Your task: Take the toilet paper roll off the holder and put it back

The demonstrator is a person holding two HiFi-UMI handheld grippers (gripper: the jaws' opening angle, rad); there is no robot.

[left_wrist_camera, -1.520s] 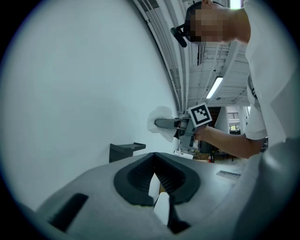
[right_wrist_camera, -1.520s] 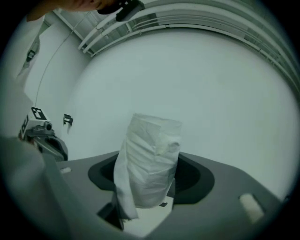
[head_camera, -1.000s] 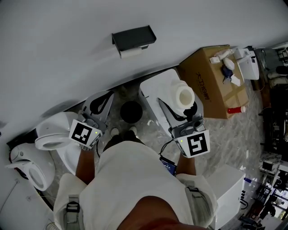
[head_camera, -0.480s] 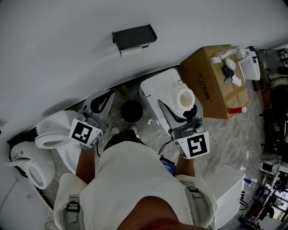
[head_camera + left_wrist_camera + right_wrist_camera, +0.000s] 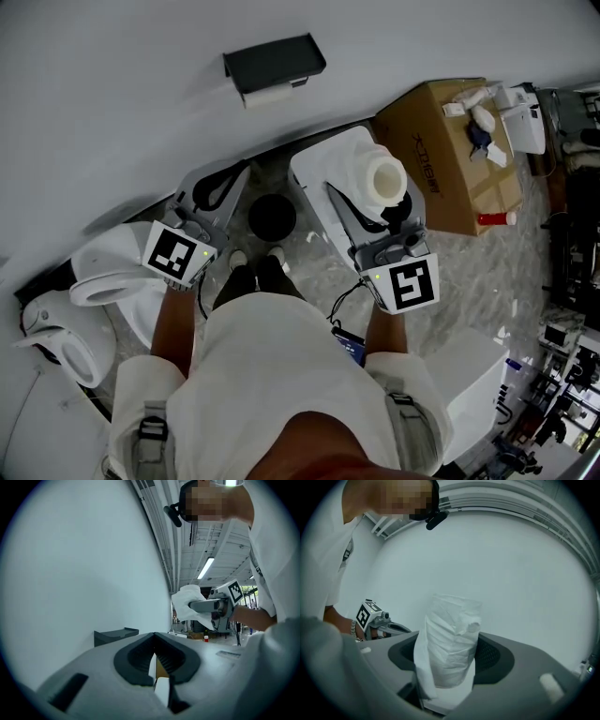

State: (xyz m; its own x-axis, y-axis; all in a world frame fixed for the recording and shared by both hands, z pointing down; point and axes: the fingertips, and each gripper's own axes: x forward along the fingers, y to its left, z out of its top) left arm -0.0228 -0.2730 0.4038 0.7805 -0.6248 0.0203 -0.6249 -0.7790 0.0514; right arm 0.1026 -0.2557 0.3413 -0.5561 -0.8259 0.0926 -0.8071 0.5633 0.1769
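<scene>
The black holder (image 5: pixel 275 64) hangs on the white wall with a scrap of white paper (image 5: pixel 267 94) under it; it also shows as a dark shelf (image 5: pixel 116 634) in the left gripper view. My right gripper (image 5: pixel 375 194) is shut on the white toilet paper roll (image 5: pixel 385 180), held upright well to the right of and below the holder. In the right gripper view the crumpled roll (image 5: pixel 450 641) fills the space between the jaws of the right gripper (image 5: pixel 450 665). My left gripper (image 5: pixel 228 176) is shut and holds nothing. It points at the wall, and its pads (image 5: pixel 140 660) nearly touch.
A white toilet (image 5: pixel 108 277) stands at the left and a black round bin (image 5: pixel 272 216) sits by the wall between the grippers. A white cabinet (image 5: pixel 323 173) is under the roll. A cardboard box (image 5: pixel 441 173) with small items stands at the right.
Both grippers have edged a little toward the wall, and the person's feet have shifted. The roll stays in the right gripper. The left jaws look unchanged.
</scene>
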